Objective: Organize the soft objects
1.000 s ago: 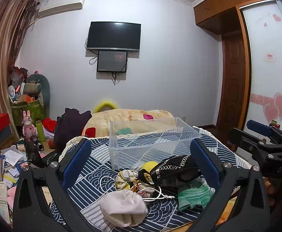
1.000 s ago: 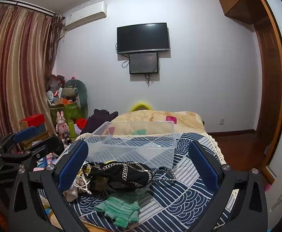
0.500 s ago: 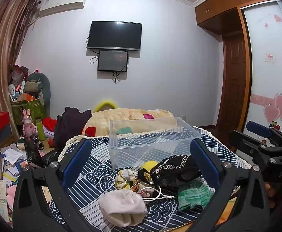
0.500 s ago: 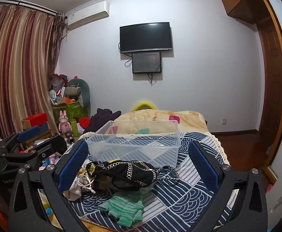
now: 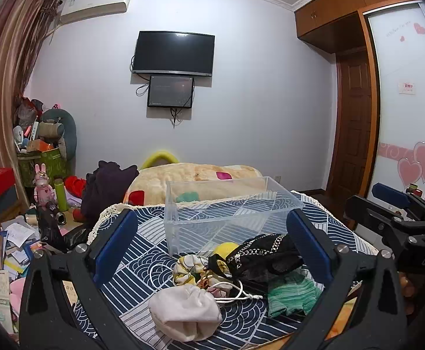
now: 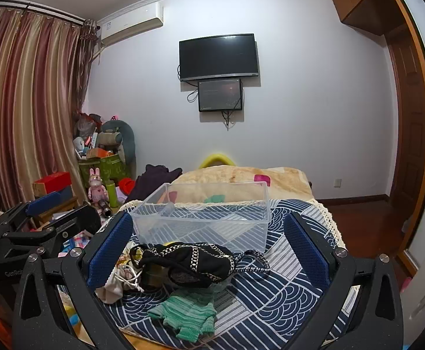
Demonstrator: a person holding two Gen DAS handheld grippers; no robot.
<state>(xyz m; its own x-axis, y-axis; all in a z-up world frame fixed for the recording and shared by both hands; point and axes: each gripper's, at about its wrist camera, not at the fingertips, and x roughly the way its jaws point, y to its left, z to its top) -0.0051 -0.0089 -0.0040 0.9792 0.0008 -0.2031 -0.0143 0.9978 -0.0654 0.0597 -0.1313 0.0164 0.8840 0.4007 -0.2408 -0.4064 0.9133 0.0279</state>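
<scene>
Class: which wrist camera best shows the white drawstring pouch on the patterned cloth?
The left wrist view: the white drawstring pouch lies whole and unobstructed. In the right wrist view it is a partial edge behind the blue finger pad.

Looking forward from each wrist along two blue-padded fingers, low over the near edge of a navy wave-patterned cloth (image 5: 142,265), toward the wall-mounted black television (image 5: 173,53) at 12 o'clock. Shared: clear plastic rectangular bin (image 5: 230,213) (image 6: 203,218), black chain-trimmed garment (image 5: 262,255) (image 6: 189,262), each opposite gripper at 3 and 9 o'clock.
</scene>
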